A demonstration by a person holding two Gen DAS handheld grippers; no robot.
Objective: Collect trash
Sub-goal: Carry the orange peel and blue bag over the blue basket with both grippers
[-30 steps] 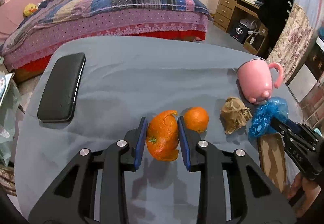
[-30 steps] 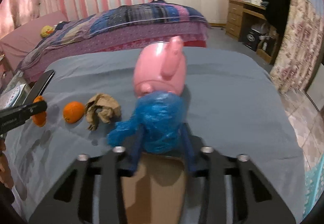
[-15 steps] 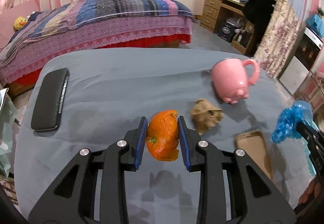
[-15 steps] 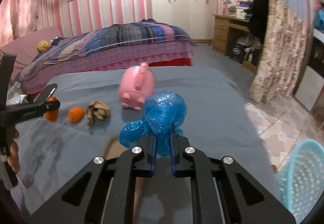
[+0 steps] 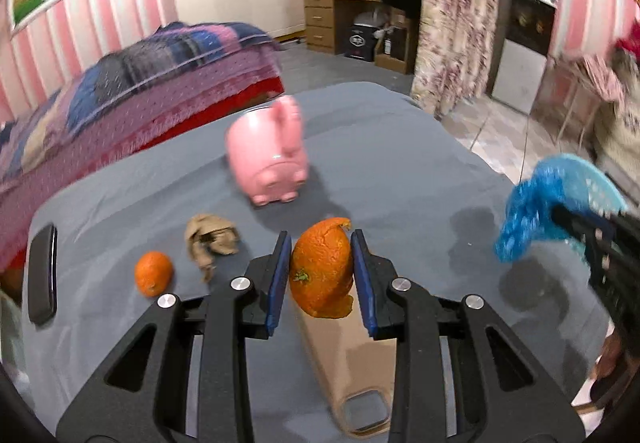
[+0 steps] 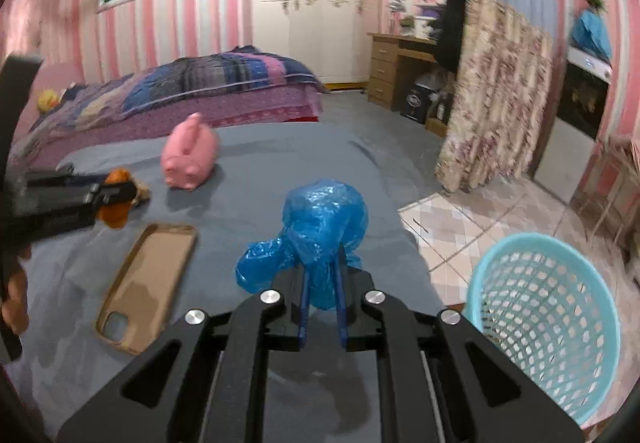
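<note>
Left gripper (image 5: 320,275) pinching orange peel (image 5: 322,271), right gripper (image 6: 322,291) squeezing blue bag (image 6: 316,239), both above the table (image 6: 280,163). Basket (image 6: 548,319) lower right: get right over its rim before letting go.

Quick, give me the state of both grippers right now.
Left gripper: shut on the orange peel.
Right gripper: shut on the blue plastic bag.
</note>
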